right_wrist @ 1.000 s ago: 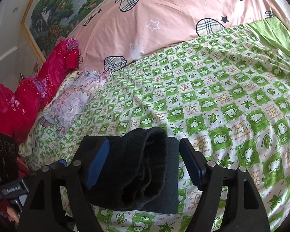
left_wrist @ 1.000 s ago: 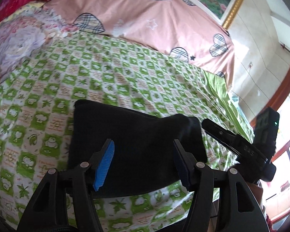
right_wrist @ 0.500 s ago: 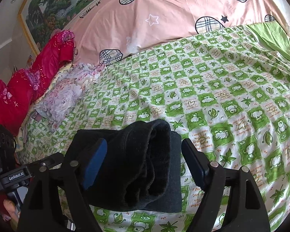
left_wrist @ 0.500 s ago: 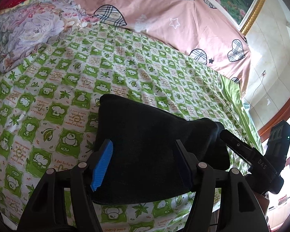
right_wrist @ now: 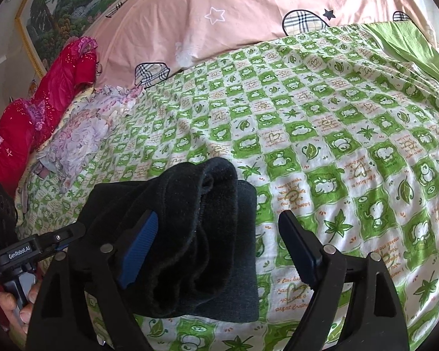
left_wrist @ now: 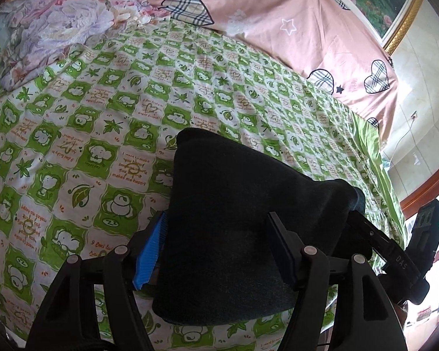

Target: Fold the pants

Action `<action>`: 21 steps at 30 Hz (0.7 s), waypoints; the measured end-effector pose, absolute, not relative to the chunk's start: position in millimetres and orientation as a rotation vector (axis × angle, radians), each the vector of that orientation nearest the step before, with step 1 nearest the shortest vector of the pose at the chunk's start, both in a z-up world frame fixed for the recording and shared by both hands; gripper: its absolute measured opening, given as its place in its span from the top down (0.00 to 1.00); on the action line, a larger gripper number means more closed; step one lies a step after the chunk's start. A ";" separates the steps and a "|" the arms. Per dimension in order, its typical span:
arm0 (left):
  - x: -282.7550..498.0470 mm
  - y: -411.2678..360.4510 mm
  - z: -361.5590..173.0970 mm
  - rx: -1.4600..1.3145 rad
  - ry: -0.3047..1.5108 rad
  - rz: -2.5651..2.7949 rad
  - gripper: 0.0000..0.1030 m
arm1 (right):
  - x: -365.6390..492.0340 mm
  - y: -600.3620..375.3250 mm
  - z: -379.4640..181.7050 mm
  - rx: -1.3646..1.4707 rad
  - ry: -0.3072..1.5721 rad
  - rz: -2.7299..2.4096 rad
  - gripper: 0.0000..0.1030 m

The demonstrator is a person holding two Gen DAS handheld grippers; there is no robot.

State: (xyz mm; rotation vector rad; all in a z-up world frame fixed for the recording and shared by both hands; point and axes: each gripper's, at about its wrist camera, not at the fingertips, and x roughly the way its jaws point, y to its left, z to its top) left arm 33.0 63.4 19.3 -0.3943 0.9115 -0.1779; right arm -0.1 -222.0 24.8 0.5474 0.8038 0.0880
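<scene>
Both cameras have drawn nearer the folded black pants at the bed's near edge. "GenRobot.AI" marks the left gripper; "DAS" the right gripper. Both grippers' fingers are spread, holding nothing.

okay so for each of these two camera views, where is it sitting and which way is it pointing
Left wrist: on the left tongs, looking forward across the bed toward the pink quilt; its own open fingers show, and the right tongs at the right edge.
Right wrist: on the right tongs, facing the same bed; its open fingers show, and the left tongs with a hand.
Shared: the dark pants and the green checked sheet.
</scene>
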 end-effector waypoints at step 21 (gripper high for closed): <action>46.2 59.6 -0.7 -0.379 0.967 -0.159 0.20 | -5.3 -234.3 -0.9 0.640 0.811 0.136 0.20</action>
